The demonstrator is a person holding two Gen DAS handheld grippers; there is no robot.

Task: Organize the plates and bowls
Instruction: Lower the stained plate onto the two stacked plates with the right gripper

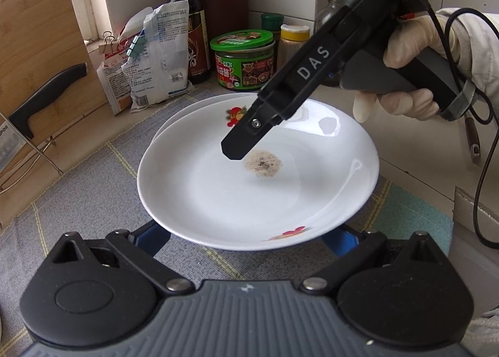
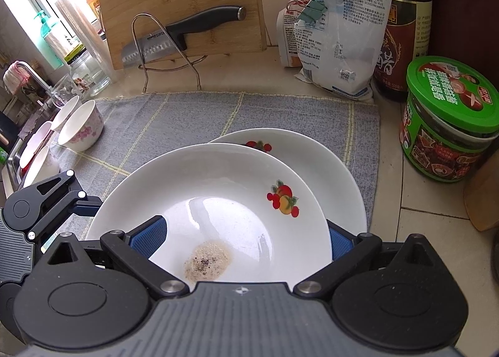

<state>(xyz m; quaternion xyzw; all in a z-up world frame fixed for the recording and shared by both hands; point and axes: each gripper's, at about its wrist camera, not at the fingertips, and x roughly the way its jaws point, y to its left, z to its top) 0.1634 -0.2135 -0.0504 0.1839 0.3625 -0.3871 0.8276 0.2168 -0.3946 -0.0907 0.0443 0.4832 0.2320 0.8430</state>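
Stacking step: left gripper (image 1: pixel 246 237) spread under top plate (image 1: pixel 218 195), grip unclear; right gripper (image 2: pixel 246 235) wide, holding nothing; next, lower squarely onto bottom plate (image 2: pixel 327 163).

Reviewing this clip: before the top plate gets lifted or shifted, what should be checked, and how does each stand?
1. Right hand-held gripper spans top plate: ok.
2. Left hand-held gripper open, plate rim over its fingers: ok.
3. Either grip closed on the plate: cannot tell.
4. Top plate clean: not ok, residue patch.
5. Second plate underneath, offset: ok.
6. Bowls apart on the cloth's left: ok.
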